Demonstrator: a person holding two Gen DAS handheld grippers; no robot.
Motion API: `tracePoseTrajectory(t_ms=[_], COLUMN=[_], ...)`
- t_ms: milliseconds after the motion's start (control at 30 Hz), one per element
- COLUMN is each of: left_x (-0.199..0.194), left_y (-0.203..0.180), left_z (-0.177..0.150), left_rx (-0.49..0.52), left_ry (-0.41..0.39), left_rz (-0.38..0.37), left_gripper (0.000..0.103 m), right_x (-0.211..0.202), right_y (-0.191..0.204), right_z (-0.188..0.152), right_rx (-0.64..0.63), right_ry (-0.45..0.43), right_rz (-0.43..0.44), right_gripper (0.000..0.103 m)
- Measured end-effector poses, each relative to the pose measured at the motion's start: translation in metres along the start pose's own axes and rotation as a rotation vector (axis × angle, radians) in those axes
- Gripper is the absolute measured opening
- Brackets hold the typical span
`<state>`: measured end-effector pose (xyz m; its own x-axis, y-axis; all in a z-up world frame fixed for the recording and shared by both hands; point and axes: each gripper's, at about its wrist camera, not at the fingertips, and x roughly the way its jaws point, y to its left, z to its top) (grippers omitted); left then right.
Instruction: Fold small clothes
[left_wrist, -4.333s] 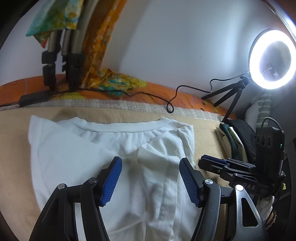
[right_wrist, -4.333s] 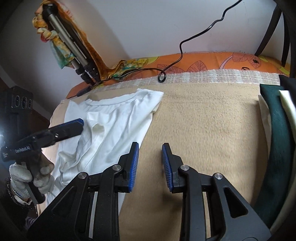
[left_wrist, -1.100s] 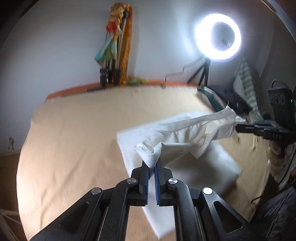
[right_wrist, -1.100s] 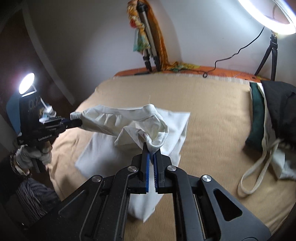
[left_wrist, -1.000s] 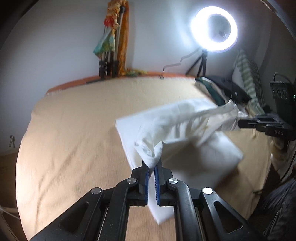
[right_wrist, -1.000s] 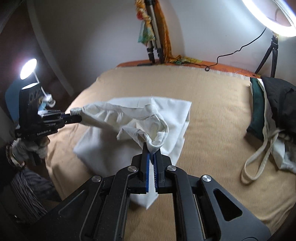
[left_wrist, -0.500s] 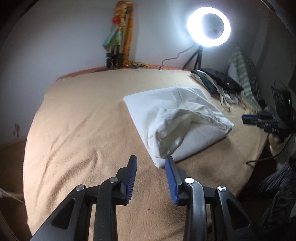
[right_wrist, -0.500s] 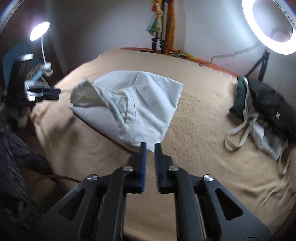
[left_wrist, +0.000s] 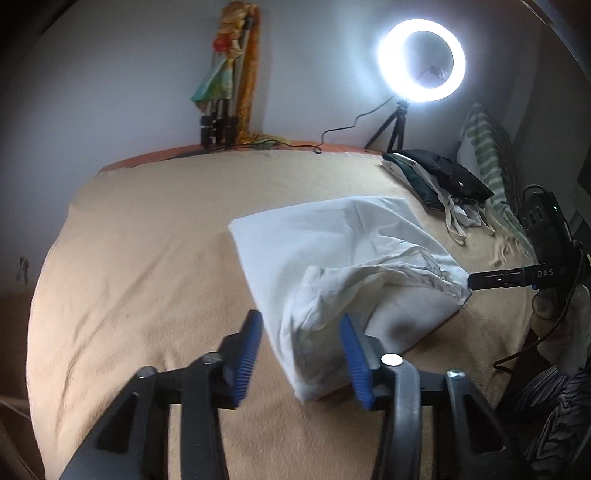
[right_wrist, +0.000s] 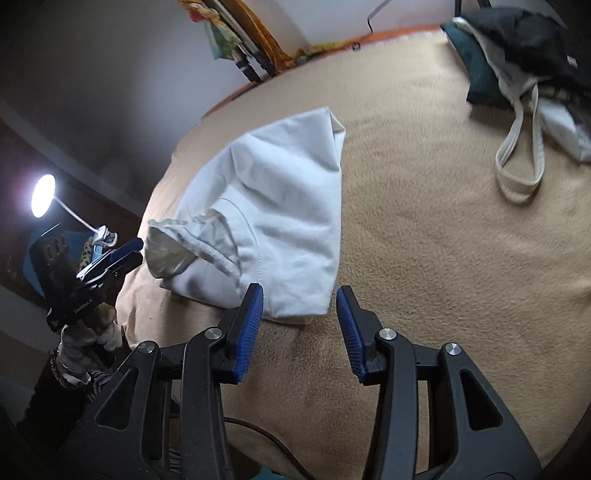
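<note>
A white shirt (left_wrist: 332, 236) (right_wrist: 280, 192) lies folded over on the beige blanket (left_wrist: 147, 240), its top layer puffed up and rumpled along the near edge. My left gripper (left_wrist: 300, 321) straddles the shirt's near corner; its jaws are closing, and the blue pads stand apart from the cloth. My right gripper (right_wrist: 299, 293) hovers at the shirt's other near corner with its jaws opening, the cloth's edge just beyond the tips. In the left wrist view the right gripper (left_wrist: 476, 282) shows from the side, its tips at the rumpled hem. The left gripper (right_wrist: 137, 251) shows at the far left.
A lit ring light (left_wrist: 423, 61) on a small tripod and a folded tripod (left_wrist: 218, 122) draped in coloured cloth stand at the wall. A pile of dark clothes (left_wrist: 436, 173) (right_wrist: 517, 48) with a cream tote strap (right_wrist: 517, 155) lies right of the shirt. A desk lamp (right_wrist: 44, 195) glows at left.
Both grippers were shut on the shirt's lifted edge a second ago. They have let go, the cloth has dropped onto the shirt's lower half, and the right gripper has sunk and rolled.
</note>
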<state>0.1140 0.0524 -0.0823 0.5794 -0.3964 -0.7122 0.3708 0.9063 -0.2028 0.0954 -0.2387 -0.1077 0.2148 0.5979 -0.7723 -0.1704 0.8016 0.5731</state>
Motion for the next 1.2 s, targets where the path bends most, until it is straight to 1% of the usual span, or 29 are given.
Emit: tracePoseTrajectory(t_ms=[33, 100, 133, 200, 267, 300, 367, 400, 467, 500, 533, 567, 600, 667, 700, 733, 767, 800, 833, 867, 900, 933, 1000, 1100, 1200], left_x=[0.005, 0.010, 0.010, 0.011, 0.012, 0.010, 0.001, -0.006, -0.016, -0.019, -0.020, -0.019, -0.016, -0.006, -0.001, 0.005, 0.008, 0.012, 0.015, 0.016, 0.016, 0.016, 0.013, -0.001, -0.011], left_y=[-0.004, -0.014, -0.019, -0.028, -0.030, -0.026, -0.015, -0.007, 0.008, 0.015, 0.023, 0.029, 0.033, 0.039, 0.039, 0.038, 0.038, 0.035, 0.031, 0.028, 0.026, 0.027, 0.032, 0.042, 0.052], left_z=[0.001, -0.004, -0.008, -0.021, -0.035, -0.039, -0.044, -0.043, -0.038, -0.035, -0.031, -0.029, -0.027, -0.025, -0.025, -0.025, -0.025, -0.024, -0.023, -0.023, -0.022, -0.021, -0.020, -0.017, -0.018], left_rx=[0.021, 0.082, 0.119, 0.187, 0.215, 0.199, 0.124, 0.063, -0.047, -0.106, -0.168, -0.211, -0.246, -0.291, -0.306, -0.318, -0.319, -0.311, -0.289, -0.266, -0.251, -0.254, -0.274, -0.282, -0.295], left_ry=[0.014, 0.051, 0.072, 0.123, 0.168, 0.181, 0.177, 0.163, 0.125, 0.110, 0.099, 0.095, 0.100, 0.127, 0.139, 0.153, 0.162, 0.176, 0.182, 0.181, 0.181, 0.180, 0.173, 0.138, 0.117], left_rz=[-0.020, -0.071, -0.086, -0.106, -0.094, -0.100, -0.110, -0.120, -0.133, -0.136, -0.152, -0.159, -0.155, -0.153, -0.160, -0.173, -0.184, -0.199, -0.198, -0.184, -0.173, -0.164, -0.161, -0.136, -0.129], left_gripper=[0.022, 0.020, 0.020, 0.020, 0.020, 0.021, 0.023, 0.027, 0.031, 0.033, 0.034, 0.038, 0.046, 0.047, 0.045, 0.042, 0.028, 0.019, 0.016, 0.008, 0.002, 0.002, 0.001, 0.001, 0.001], right_x=[0.002, 0.001, -0.001, -0.008, -0.014, -0.016, -0.017, -0.017, -0.014, -0.014, -0.014, -0.013, -0.011, -0.008, -0.007, -0.005, -0.003, 0.000, 0.003, 0.005, 0.007, 0.008, 0.003, -0.015, -0.031], right_y=[-0.002, -0.004, -0.005, -0.006, -0.006, -0.005, -0.002, -0.002, -0.005, -0.009, -0.012, -0.015, -0.018, -0.023, -0.026, -0.029, -0.031, -0.033, -0.033, -0.033, -0.033, -0.033, -0.029, -0.017, -0.010], right_z=[0.000, 0.002, 0.003, 0.005, 0.006, 0.006, 0.005, 0.006, 0.007, 0.007, 0.007, 0.008, 0.009, 0.009, 0.009, 0.008, 0.007, 0.006, 0.005, 0.005, 0.004, 0.003, 0.004, 0.007, 0.008], right_rx=[0.013, 0.031, 0.037, 0.037, 0.032, 0.022, -0.012, -0.015, 0.011, 0.028, 0.047, 0.058, 0.073, 0.097, 0.109, 0.122, 0.130, 0.137, 0.139, 0.138, 0.138, 0.138, 0.120, 0.089, 0.081], right_ry=[0.000, 0.002, -0.002, -0.016, -0.032, -0.036, -0.041, -0.038, -0.024, -0.027, -0.034, -0.030, -0.026, -0.021, -0.015, -0.008, 0.000, 0.008, 0.013, 0.021, 0.031, 0.035, 0.020, -0.025, -0.066], right_rz=[0.010, 0.027, 0.040, 0.062, 0.072, 0.073, 0.050, 0.045, 0.054, 0.057, 0.060, 0.061, 0.063, 0.074, 0.083, 0.094, 0.102, 0.110, 0.116, 0.121, 0.130, 0.135, 0.114, 0.116, 0.179], right_gripper=[0.031, 0.014, 0.011, 0.009, 0.009, 0.009, 0.009, 0.010, 0.032, 0.052, 0.056, 0.056, 0.056, 0.056, 0.056, 0.056, 0.056, 0.056, 0.051, 0.047, 0.036, 0.021, 0.010, 0.008, 0.007])
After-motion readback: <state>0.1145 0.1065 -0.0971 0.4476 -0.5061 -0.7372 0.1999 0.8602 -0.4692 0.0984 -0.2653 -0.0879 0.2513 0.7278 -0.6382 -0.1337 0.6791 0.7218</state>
